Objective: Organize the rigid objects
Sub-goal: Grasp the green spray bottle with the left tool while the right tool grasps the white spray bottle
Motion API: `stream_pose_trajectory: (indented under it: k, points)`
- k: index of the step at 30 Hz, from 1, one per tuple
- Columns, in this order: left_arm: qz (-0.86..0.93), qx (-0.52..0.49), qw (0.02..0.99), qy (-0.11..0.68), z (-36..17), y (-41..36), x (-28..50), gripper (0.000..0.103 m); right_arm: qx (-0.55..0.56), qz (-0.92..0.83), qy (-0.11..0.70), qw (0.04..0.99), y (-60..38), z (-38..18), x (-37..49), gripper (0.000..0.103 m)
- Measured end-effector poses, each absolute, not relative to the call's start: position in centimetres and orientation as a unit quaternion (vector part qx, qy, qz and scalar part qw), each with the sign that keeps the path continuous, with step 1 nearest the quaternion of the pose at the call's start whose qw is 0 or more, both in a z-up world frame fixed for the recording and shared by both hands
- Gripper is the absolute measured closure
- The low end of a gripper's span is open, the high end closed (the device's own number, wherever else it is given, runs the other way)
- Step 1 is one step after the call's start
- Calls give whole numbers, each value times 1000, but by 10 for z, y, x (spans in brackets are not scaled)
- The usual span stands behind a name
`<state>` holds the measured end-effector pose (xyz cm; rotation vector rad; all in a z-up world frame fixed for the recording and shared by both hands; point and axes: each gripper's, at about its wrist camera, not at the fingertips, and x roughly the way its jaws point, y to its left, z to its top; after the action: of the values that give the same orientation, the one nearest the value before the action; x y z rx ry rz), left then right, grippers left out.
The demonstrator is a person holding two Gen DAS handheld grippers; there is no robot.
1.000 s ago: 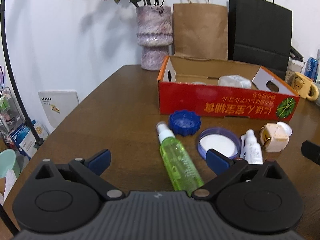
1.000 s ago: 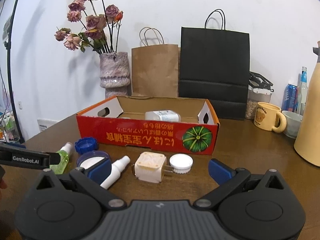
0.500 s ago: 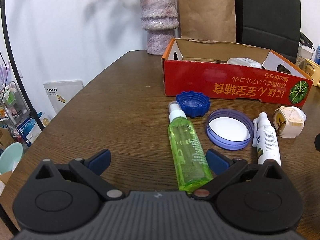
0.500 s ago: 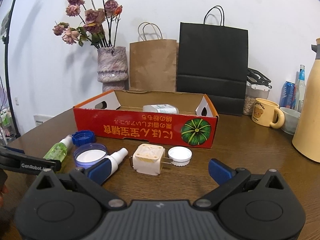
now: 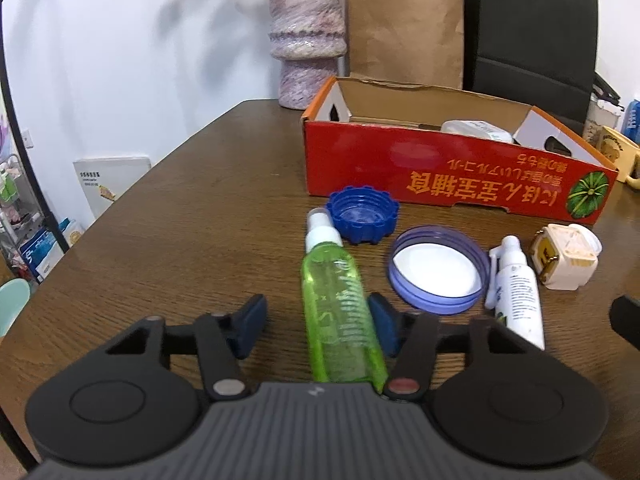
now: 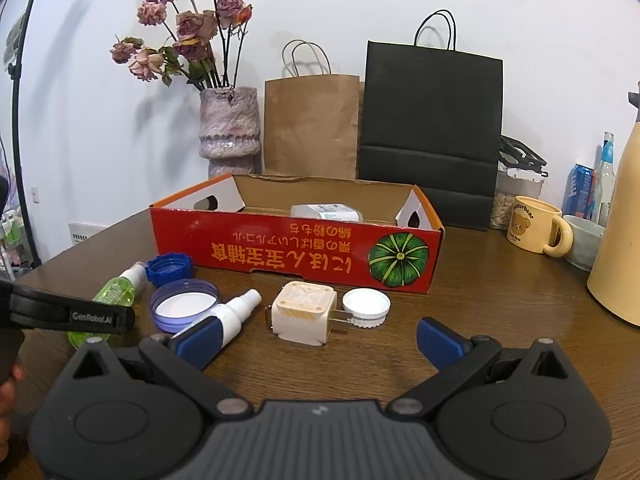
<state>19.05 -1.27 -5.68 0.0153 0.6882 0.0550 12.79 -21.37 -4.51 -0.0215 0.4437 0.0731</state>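
A green spray bottle (image 5: 340, 312) lies on the brown table (image 5: 180, 240), pointing away from me. My left gripper (image 5: 318, 328) is closing around its lower half: the right pad touches the bottle, the left pad still stands apart from it. Beyond lie a blue cap (image 5: 362, 220), a purple lid (image 5: 438, 270), a white spray bottle (image 5: 516, 292) and a cream plug adapter (image 5: 568, 260). My right gripper (image 6: 320, 340) is open and empty just before the adapter (image 6: 304, 312) and a white cap (image 6: 366, 306). The red cardboard box (image 6: 280, 248) holds a white container (image 6: 324, 212).
Behind the box stand a vase of dried roses (image 6: 230, 128), a brown paper bag (image 6: 312, 124) and a black paper bag (image 6: 430, 128). At the right are a yellow mug (image 6: 532, 230), a bowl (image 6: 586, 240) and a tall cream flask (image 6: 620, 232).
The left gripper's jaws have narrowed from wide open to close around the green spray bottle, after it edged forward over the bottle. The right gripper has stayed where it was.
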Motion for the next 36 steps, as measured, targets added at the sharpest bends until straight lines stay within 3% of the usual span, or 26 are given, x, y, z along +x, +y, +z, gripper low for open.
stream_pose_trajectory:
  k: [3, 36]
  points:
    - [21, 8, 942, 335, -56, -13, 189, 70, -11, 37, 221, 975, -213, -46, 128, 0]
    - [29, -10, 947, 318, -45, 8, 186, 70, -8, 62, 248, 967, -166, -51, 154, 0]
